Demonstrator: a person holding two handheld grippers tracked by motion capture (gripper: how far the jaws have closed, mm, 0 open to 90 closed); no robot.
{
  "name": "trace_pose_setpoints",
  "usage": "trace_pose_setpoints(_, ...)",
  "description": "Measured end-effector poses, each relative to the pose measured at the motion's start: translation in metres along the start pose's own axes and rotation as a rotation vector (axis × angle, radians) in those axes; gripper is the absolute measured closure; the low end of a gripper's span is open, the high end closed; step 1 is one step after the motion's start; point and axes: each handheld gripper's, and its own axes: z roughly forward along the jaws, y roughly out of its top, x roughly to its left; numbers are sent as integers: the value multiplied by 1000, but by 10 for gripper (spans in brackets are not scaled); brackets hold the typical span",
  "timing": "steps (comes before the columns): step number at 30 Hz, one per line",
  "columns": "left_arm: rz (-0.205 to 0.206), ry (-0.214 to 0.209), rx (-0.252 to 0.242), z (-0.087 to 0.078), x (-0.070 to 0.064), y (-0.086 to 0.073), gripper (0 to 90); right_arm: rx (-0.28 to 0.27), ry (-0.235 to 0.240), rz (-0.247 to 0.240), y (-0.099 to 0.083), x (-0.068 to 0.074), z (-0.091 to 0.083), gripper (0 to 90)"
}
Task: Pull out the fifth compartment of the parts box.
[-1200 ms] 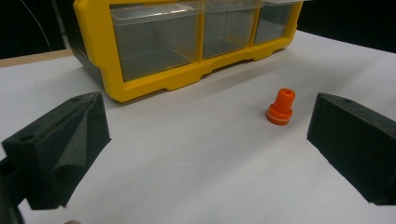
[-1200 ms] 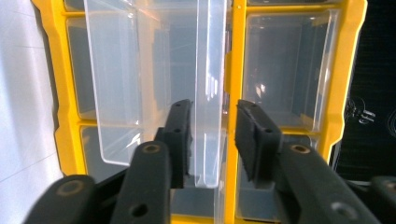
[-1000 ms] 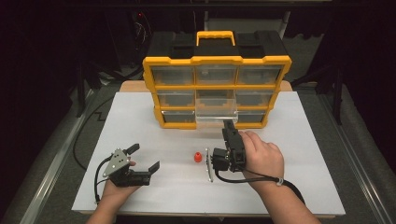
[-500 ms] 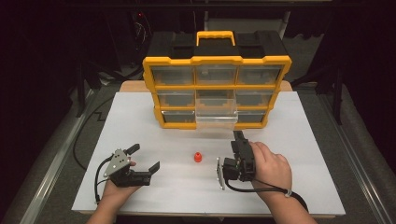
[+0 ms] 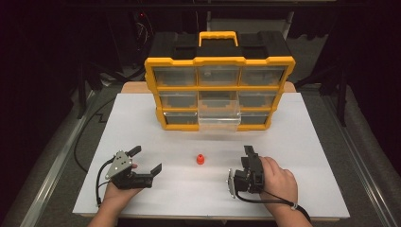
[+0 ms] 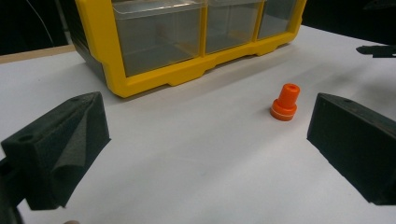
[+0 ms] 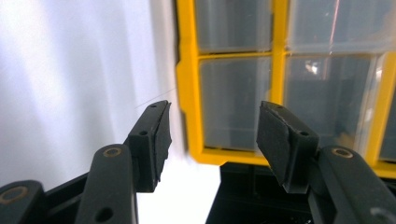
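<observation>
Two grippers are held apart, jaws spread and empty, either side of the orange cap (image 5: 200, 159).
Nearest, the left gripper (image 5: 144, 164) is seen left of the cap, its jaws wide; the right gripper (image 5: 247, 156) rests on the cap's right, tipped on its side, moderately parted. The cap stands upright and alone on the white table (image 5: 307, 146). Beyond the cap, one clear drawer (image 5: 219, 119) of the yellow organizer (image 5: 220, 90) is pulled out; the cap should probably be pinched squarely by its narrow neck.
</observation>
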Motion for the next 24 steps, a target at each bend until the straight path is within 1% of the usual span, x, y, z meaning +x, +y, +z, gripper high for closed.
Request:
trace_pose_setpoints(1,2,-1,2,0,0,0,2,0,-2,6,-1,2,0,453)
trace_pose_setpoints(2,8,-3,7,1,-1,0,2,4,7,3,-3,4,0,453)
trace_pose_setpoints(3,8,-3,8,1,-1,0,2,-7,1,2,-5,7,1,452)
trace_pose_setpoints(4,9,-3,9,1,-2,0,2,-1,12,9,-6,9,1,449)
trace_pose_setpoints(6,6,0,9,2,-1,0,2,11,28,5,-9,13,1,447)
trace_pose_setpoints(8,4,2,12,1,-1,0,2,5,23,7,-13,14,1,445)
trace_pose_setpoints(9,3,4,13,1,-1,0,2,19,32,6,-14,14,1,443)
trace_pose_setpoints(11,-3,4,14,1,-1,-1,2,23,21,11,-19,16,1,441)
trace_pose_setpoints(12,-3,4,13,1,-1,0,2,32,30,9,-23,17,0,439)
trace_pose_setpoints(13,-3,1,11,1,-2,0,2,32,28,17,-26,18,0,435)
trace_pose_setpoints(14,-1,-1,10,0,-2,0,2,41,43,13,-29,17,0,431)
trace_pose_setpoints(15,-1,-1,9,0,-2,0,2,33,42,8,-33,18,0,430)
trace_pose_setpoints(17,-1,-2,9,0,-2,0,2,56,55,-4,-36,18,1,408)
trace_pose_setpoints(18,-2,-2,10,0,-2,0,2,73,74,-2,-37,18,1,401)
trace_pose_setpoints(19,-4,-1,10,0,-1,0,2,75,79,-6,-38,17,2,398)
trace_pose_setpoints(23,0,9,14,0,-1,0,2,69,62,19,-39,16,1,376)
trace_pose_setpoints(24,0,9,15,0,-1,0,2,64,67,9,-39,14,1,364)
